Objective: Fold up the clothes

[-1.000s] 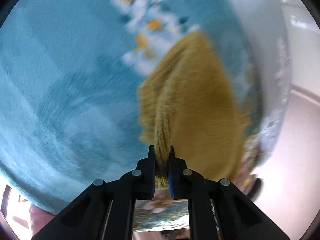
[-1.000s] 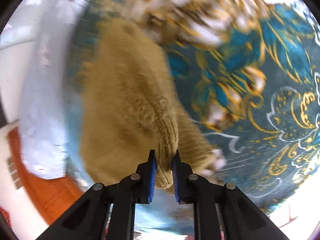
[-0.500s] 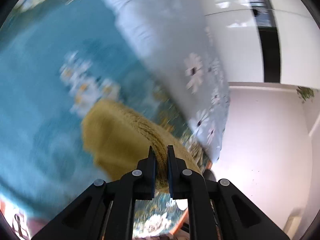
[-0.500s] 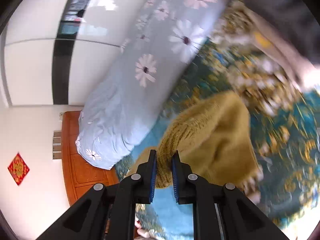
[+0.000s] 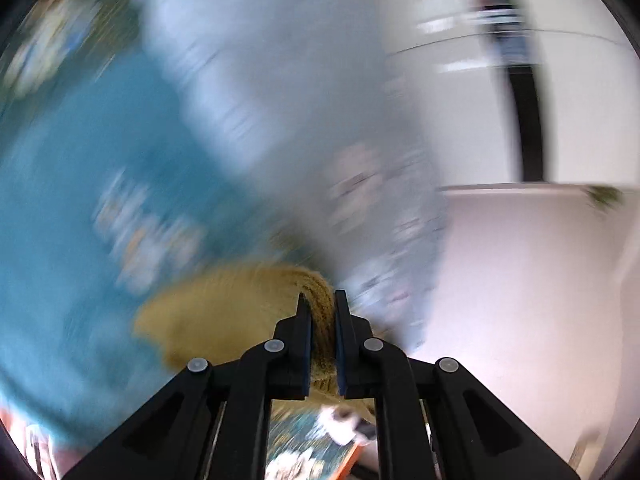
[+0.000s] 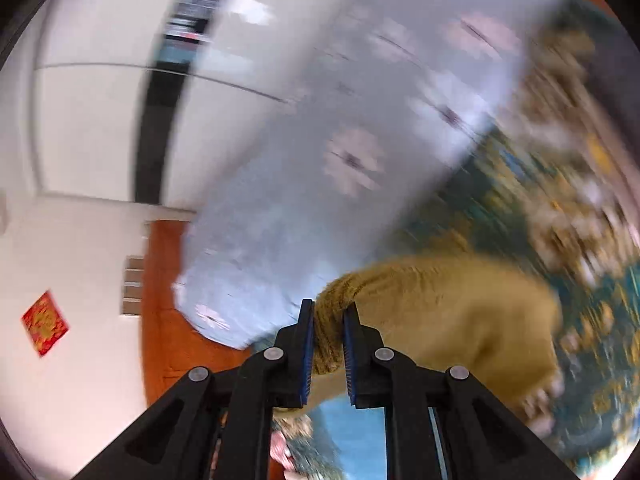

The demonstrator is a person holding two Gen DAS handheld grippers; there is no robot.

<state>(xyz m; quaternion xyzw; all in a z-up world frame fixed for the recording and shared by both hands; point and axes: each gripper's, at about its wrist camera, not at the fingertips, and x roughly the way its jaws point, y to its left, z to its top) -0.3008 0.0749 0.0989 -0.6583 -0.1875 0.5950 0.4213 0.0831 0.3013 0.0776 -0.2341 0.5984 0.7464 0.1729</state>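
Observation:
A mustard-yellow knitted garment (image 5: 224,312) hangs between my two grippers above a teal patterned bedspread (image 5: 60,184). My left gripper (image 5: 320,300) is shut on one ribbed edge of it. In the right wrist view the same garment (image 6: 448,312) spreads to the right, and my right gripper (image 6: 327,308) is shut on another ribbed edge. Both views are motion-blurred.
A pale blue daisy-print quilt roll (image 6: 360,128) lies along the bed's far side, also in the left wrist view (image 5: 280,100). White wardrobe doors (image 6: 92,120), an orange wooden headboard (image 6: 164,288) and a white wall (image 5: 520,300) stand beyond. The bedspread shows gold floral patterning (image 6: 580,220).
Both grippers have lifted and tilted up with the garment still held; the view swung from the bedspread towards the quilt roll, wardrobe and wall. The garment now sits lower in both views.

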